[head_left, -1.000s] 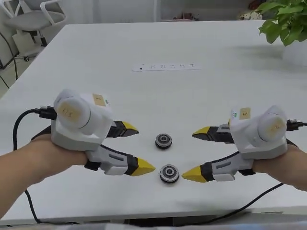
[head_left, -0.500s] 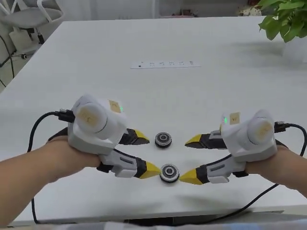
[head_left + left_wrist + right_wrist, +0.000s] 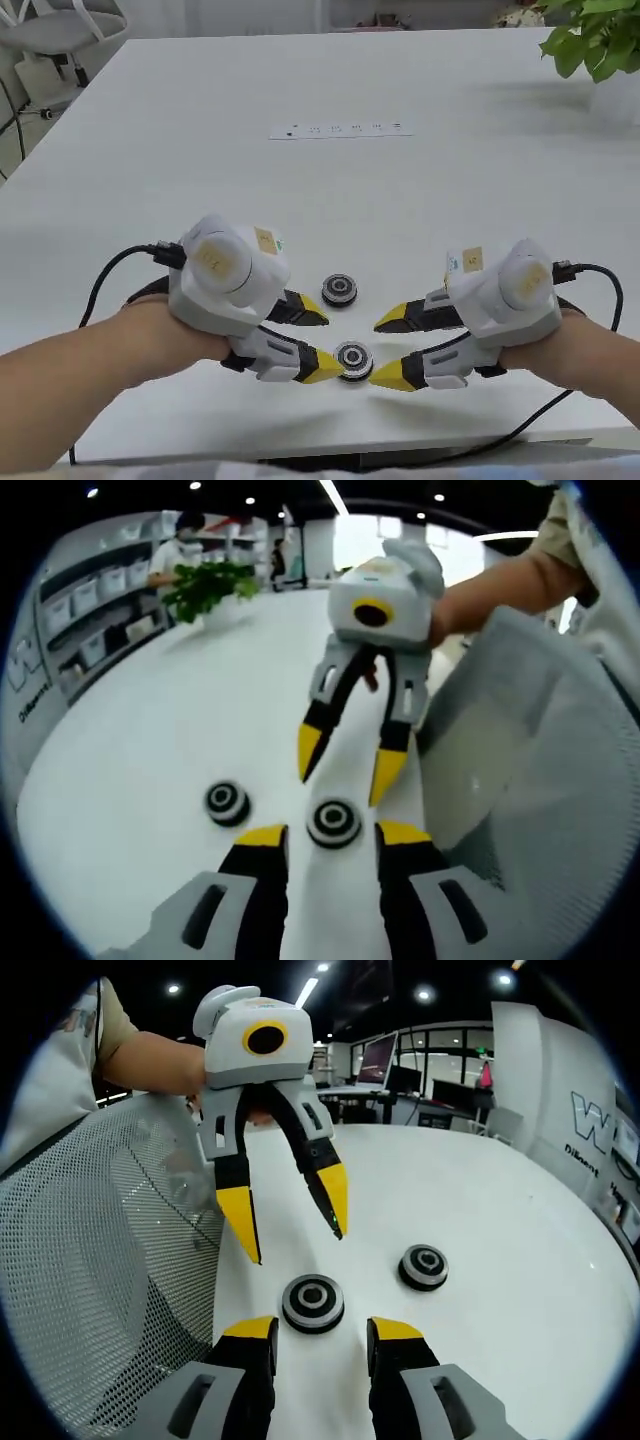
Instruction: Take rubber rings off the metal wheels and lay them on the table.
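Two small metal wheels with black rubber rings lie flat on the white table (image 3: 300, 200). The near wheel (image 3: 353, 359) (image 3: 333, 822) (image 3: 313, 1302) sits close to the front edge, and the far wheel (image 3: 340, 289) (image 3: 228, 802) (image 3: 424, 1266) lies just behind it. My left gripper (image 3: 328, 343) (image 3: 332, 835) (image 3: 293, 1232) comes in from the left, open, its lower yellow tip almost at the near wheel. My right gripper (image 3: 376, 350) (image 3: 322, 1328) (image 3: 348, 768) faces it from the right, open, with its lower tip right beside the same wheel. Nothing is held.
A white power strip (image 3: 338, 130) lies mid-table. A potted plant (image 3: 595, 40) stands at the far right corner and an office chair (image 3: 50, 30) stands off the far left. Cables (image 3: 110, 285) trail from both grippers. A grey mesh chair back (image 3: 100, 1260) is close behind the front edge.
Both grippers have moved inward toward the near wheel, so the gap between their tips has narrowed. The wheels have stayed put.
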A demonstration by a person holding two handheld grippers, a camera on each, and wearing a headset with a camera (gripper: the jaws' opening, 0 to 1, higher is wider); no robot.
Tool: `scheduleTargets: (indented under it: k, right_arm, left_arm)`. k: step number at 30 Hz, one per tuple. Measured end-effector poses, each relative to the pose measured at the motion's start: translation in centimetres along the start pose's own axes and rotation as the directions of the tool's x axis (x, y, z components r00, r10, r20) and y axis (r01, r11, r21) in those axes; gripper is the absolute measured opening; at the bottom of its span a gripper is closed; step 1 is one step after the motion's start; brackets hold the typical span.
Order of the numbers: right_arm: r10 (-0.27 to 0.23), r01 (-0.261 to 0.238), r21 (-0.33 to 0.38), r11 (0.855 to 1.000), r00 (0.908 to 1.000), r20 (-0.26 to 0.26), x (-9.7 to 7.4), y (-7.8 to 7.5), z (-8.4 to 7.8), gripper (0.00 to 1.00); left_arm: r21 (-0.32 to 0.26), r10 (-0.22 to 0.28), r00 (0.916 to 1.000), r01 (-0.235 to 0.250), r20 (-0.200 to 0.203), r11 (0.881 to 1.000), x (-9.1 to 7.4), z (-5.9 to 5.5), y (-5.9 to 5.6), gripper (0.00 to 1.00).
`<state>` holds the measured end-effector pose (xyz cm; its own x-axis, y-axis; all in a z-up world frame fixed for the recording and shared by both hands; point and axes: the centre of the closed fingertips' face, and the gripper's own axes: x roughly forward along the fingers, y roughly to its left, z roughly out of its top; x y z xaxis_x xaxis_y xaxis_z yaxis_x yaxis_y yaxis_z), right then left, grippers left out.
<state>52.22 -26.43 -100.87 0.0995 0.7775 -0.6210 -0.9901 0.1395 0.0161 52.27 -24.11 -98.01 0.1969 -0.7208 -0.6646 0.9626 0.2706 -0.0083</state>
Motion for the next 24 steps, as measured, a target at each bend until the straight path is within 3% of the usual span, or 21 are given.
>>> scheduleTargets:
  k: [16,24]
  right_arm:
    - [0.032,-0.032,0.005,0.999,0.9994,-0.01,0.9,0.6,-0.4,0.22]
    - [0.028,-0.028,0.028,0.999,0.9996,0.003,0.9,0.5,-0.3,0.2]
  left_arm:
    - [-0.012,-0.024,0.9997,0.024,-0.011,1.0,1.8,-0.3,-0.5,0.24]
    - [-0.019,-0.009,0.9998,0.009,-0.02,1.0,2.3,-0.7,-0.3,0.19]
